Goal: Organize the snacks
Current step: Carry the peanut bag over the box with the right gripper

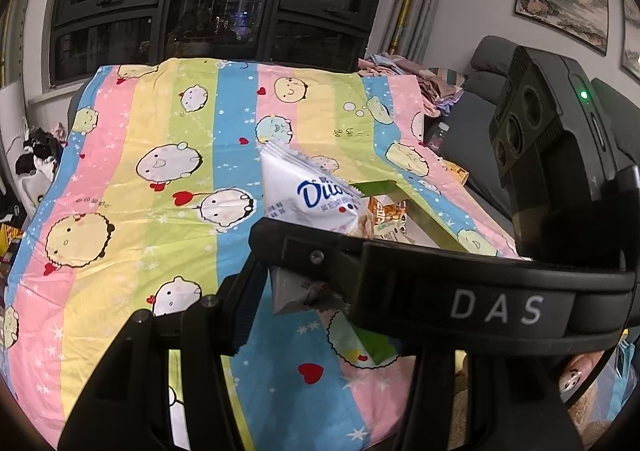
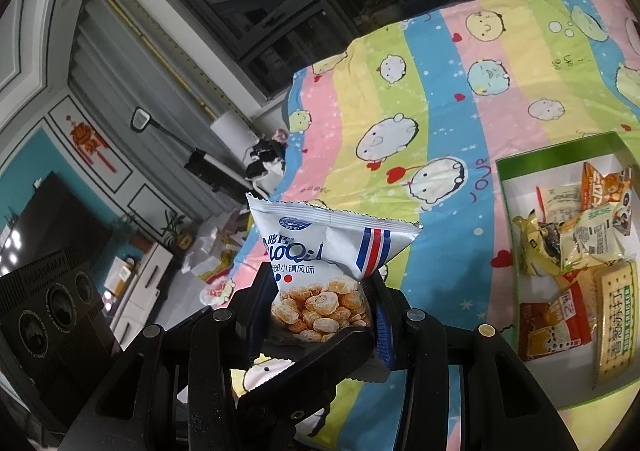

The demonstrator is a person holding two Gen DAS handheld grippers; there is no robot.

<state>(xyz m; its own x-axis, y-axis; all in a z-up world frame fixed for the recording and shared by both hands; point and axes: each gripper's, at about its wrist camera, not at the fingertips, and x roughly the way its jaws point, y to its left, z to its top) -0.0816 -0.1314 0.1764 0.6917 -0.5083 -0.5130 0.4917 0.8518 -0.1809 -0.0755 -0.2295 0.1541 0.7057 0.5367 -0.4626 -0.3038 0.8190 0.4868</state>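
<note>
A white snack bag (image 2: pixel 320 271) with blue lettering and a picture of round golden snacks is held upright between the fingers of my right gripper (image 2: pixel 326 311), which is shut on its lower part. In the left wrist view the same bag (image 1: pixel 316 199) shows behind the right gripper's black body (image 1: pixel 440 283), which crosses in front of my left gripper (image 1: pixel 288 303). Only the left gripper's left finger (image 1: pixel 244 307) shows; the bag's corner hangs beside it. A green-rimmed tray (image 2: pixel 516 167) holding several snack packets lies on the bed at the right.
A striped pastel bedsheet (image 1: pixel 140 179) with cartoon animals covers the bed. A grey sofa (image 1: pixel 480 99) with piled clothes stands to the right of it. Dark windows are behind. A TV and a white cabinet (image 2: pixel 136 283) stand at the left in the right wrist view.
</note>
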